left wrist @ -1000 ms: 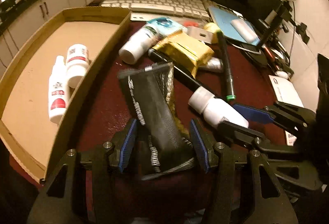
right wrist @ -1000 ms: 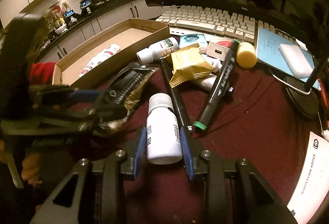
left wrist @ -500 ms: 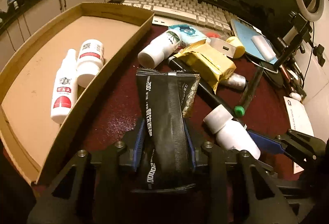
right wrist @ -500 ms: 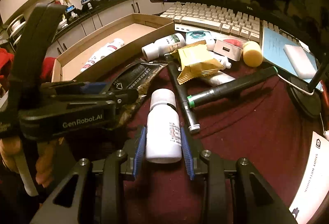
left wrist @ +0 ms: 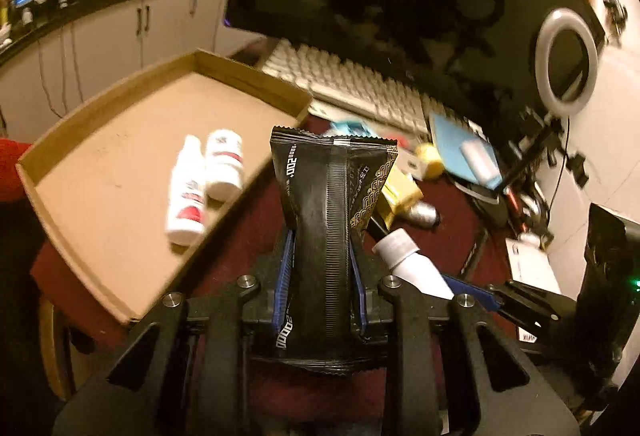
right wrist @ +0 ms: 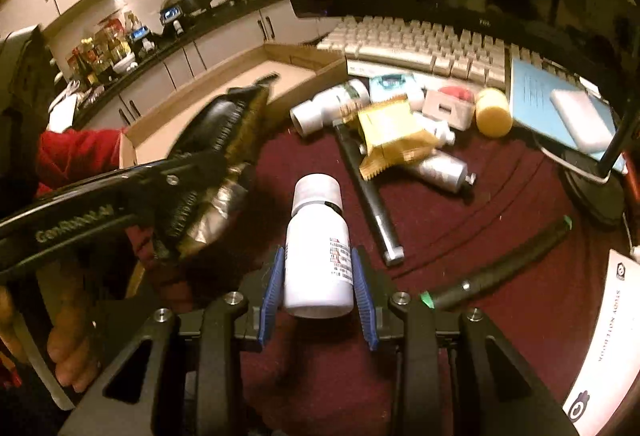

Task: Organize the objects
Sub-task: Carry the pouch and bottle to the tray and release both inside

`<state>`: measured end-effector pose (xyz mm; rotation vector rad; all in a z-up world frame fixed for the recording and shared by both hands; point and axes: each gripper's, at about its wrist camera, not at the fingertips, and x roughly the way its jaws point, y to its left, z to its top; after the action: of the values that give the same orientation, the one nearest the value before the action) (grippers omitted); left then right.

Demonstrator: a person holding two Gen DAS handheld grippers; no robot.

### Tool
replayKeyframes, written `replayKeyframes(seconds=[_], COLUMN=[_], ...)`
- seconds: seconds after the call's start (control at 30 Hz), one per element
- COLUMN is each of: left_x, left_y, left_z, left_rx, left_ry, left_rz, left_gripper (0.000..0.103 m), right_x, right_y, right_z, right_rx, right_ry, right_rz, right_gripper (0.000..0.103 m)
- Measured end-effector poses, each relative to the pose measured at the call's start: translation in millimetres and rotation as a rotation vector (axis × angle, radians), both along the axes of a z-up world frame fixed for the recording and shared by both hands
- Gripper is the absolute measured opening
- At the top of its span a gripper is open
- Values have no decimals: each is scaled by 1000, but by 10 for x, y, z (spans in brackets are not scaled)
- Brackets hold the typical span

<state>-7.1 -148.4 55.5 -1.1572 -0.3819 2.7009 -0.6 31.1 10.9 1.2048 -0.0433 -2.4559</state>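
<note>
A black snack packet (left wrist: 320,188) stands upright between the blue pads of my left gripper (left wrist: 321,248), whose jaws are closing and pinch its waist. The packet hangs above the dark red cloth, near the edge of the cardboard tray (left wrist: 248,76). Two white bottles with red labels (left wrist: 188,196) lie side by side in that tray. My right gripper (right wrist: 318,276) is shut on a white pill bottle (right wrist: 318,236), cap pointing away, low over the cloth. In the right wrist view the left gripper (right wrist: 192,196) with the packet (right wrist: 232,124) hovers at the left.
A pile sits mid-table: a yellow packet (right wrist: 392,140), a white bottle on its side (right wrist: 328,104), a silver tube (right wrist: 444,168) and a black pen (right wrist: 368,196). A green-tipped marker (right wrist: 500,272) lies right. Keyboard (right wrist: 420,44), monitor and blue notebook (right wrist: 560,96) line the back.
My left gripper's jaws closed onto the black packet and lifted it off the cloth, toward the tray. The green-tipped marker rolled to the right. The right gripper kept still with its bottle.
</note>
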Motion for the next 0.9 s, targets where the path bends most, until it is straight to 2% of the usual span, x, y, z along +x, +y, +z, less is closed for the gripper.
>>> replayKeyframes(seconds=[0.17,0.37,0.53,0.77,0.9], left_x=[50,-20,-89,-239,-389], left_y=[-356,-699,-939,-1226,-1331], left_z=[37,63,-7,-9,-53], left_rx=[40,26,20,12,5], left_ry=[7,20,-10,-18,-51], left_rz=[91,202,276,346,357], left_gripper=[25,25,25,25,25], right_x=[13,-171,-351,-695,-971], right_y=[-123,-306,-463,-681,-848], right_z=[169,188,206,268,296], right_rx=[-24,-51,-74,-98,-43], right_ry=[44,39,28,22,61], right_rz=[9,17,33,63,67], right_gripper=[34,34,34,34,34])
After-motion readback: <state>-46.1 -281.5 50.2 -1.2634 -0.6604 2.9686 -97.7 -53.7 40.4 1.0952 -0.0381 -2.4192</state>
